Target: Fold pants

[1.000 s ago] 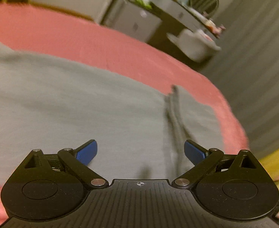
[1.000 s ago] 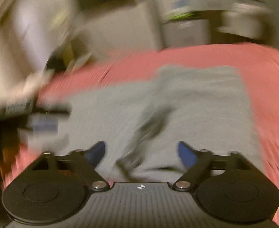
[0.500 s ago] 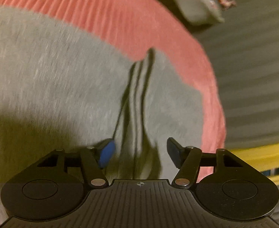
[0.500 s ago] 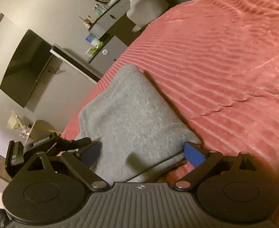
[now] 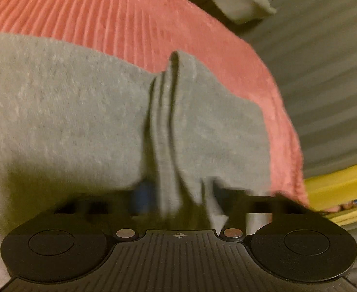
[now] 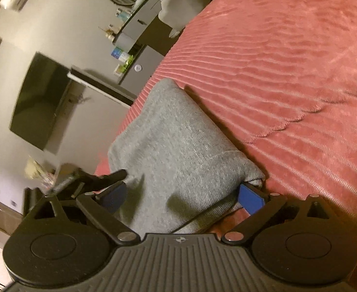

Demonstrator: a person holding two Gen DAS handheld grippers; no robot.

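Grey sweatpants [image 5: 69,112] lie on a pink ribbed bedspread [image 5: 100,19]. In the left wrist view a raised pleat of the grey cloth [image 5: 166,121] runs between the fingers of my left gripper [image 5: 176,194], which is blurred and closed in on that pleat near the bed's edge. In the right wrist view the pants [image 6: 168,141] lie folded lengthwise, and my right gripper [image 6: 183,197] is open with its blue pads on either side of the near end of the cloth. The left gripper also shows in the right wrist view [image 6: 98,177].
The bedspread [image 6: 288,77] stretches to the right in the right wrist view. A dark TV [image 6: 39,99] hangs on the wall, with a cluttered dresser [image 6: 139,31] beyond the bed. A grey striped surface [image 5: 324,60] and a yellow object [image 5: 336,185] lie past the bed edge.
My left gripper has dropped onto the pants and closed from wide open onto the pleat. My right gripper has swung round to the near end of the pants and stays open.
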